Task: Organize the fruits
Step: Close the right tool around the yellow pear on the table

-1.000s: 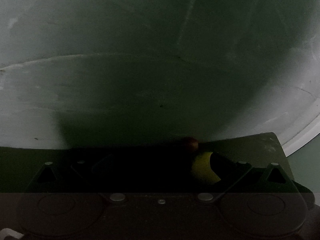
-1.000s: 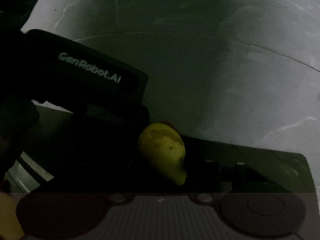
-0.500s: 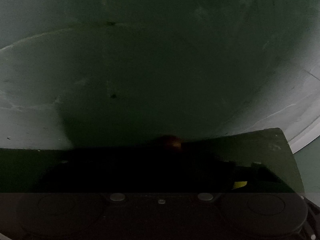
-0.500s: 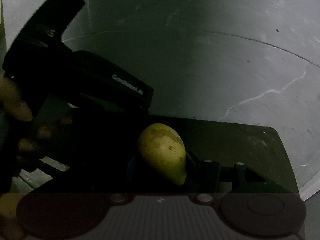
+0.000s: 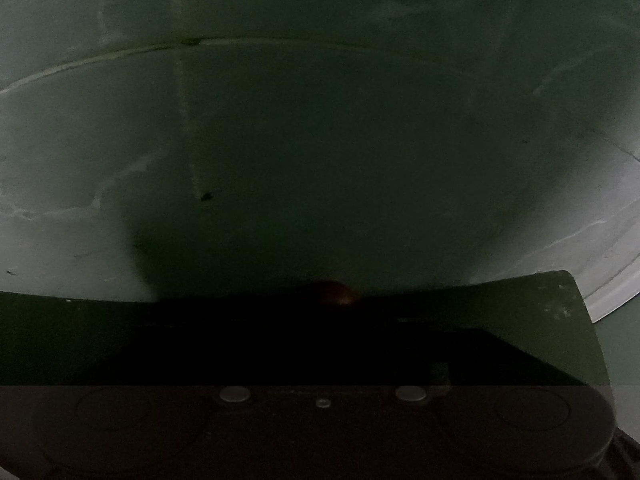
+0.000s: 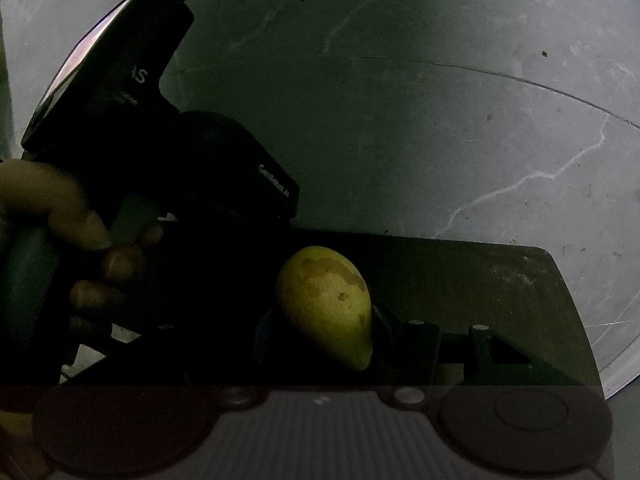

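Observation:
A yellow, pear-shaped fruit (image 6: 324, 296) with brown patches sits between the fingers of my right gripper (image 6: 324, 322), which is shut on it. The fruit hangs over a dark green flat panel (image 6: 480, 276). In the right wrist view the left gripper's black body (image 6: 168, 160) fills the left side, held by a person's hand (image 6: 60, 208). The left wrist view is very dark. My left gripper (image 5: 328, 316) is lost in shadow there, and only a small reddish-orange round thing (image 5: 340, 294) peeks over it. Whether it is held is hidden.
Both cameras face a pale grey scratched surface (image 6: 460, 120) with thin cracks and seam lines. Its curved white edge (image 6: 620, 372) runs at the lower right of both views (image 5: 616, 296). A dark green panel (image 5: 540, 304) lies under the left fingers too.
In the right wrist view the left gripper has drawn back to the upper left, baring the hand on it. The yellow fruit has left the left wrist view, which grew darker.

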`<state>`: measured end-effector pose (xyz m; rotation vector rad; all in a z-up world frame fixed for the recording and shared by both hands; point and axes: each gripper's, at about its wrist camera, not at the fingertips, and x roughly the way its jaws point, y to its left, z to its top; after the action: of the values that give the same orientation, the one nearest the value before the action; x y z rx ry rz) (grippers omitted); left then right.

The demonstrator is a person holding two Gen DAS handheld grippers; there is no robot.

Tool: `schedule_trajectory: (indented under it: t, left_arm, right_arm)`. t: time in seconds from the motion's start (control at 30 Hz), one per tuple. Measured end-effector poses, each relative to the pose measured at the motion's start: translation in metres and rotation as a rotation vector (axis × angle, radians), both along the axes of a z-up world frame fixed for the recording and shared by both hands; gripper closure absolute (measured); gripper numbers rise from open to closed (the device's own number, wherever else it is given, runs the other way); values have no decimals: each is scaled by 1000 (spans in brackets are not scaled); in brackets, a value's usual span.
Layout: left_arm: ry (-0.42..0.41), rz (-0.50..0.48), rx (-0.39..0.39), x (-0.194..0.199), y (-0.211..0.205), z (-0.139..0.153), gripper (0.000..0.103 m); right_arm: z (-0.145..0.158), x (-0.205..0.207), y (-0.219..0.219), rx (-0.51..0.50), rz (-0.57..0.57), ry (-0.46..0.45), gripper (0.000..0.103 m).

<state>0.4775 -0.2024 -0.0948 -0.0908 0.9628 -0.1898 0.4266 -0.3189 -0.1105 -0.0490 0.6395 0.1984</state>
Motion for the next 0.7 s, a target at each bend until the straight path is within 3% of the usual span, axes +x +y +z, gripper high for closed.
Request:
schedule_trajectory:
  t: [0.1, 0.3, 0.7]
  left_arm:
    - [-1, -3, -8, 1, -2, -1, 75]
    - [-1, -5, -19, 0, -3, -4, 77]
    - [5, -17, -26, -20, 37, 7, 77]
  right_arm:
    - [0, 0, 0, 1, -2, -2, 45]
    - [1, 3, 0, -2, -2, -9, 45]
    - [-2, -1, 3, -15, -4, -21, 47]
